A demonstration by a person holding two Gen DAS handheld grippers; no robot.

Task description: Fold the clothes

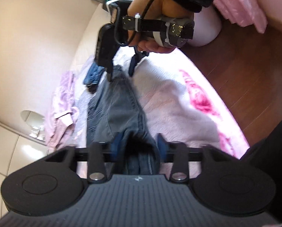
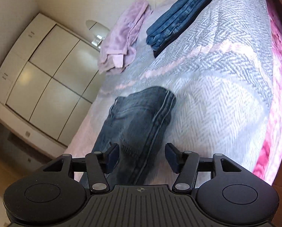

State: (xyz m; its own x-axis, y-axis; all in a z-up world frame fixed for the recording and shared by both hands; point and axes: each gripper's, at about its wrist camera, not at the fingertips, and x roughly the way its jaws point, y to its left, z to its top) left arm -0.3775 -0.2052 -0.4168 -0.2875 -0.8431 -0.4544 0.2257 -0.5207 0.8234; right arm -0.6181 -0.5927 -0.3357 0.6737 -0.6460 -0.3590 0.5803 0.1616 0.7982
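grey jeans (image 2: 139,124) hang over a herringbone bedspread (image 2: 226,60) beside white wardrobes (image 2: 37,71).

- Right gripper (image 2: 142,158) is standing with its jaws apart — grey jeans (image 2: 139,124) are passing between them.
- Folded blue jeans (image 2: 180,13) and a lilac garment (image 2: 122,37) are lying on the bedspread (image 2: 226,75) beyond.

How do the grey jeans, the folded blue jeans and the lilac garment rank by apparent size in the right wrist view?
1. grey jeans, though nearness to the camera inflates them
2. folded blue jeans
3. lilac garment, close to the blue jeans, so that order is unsure
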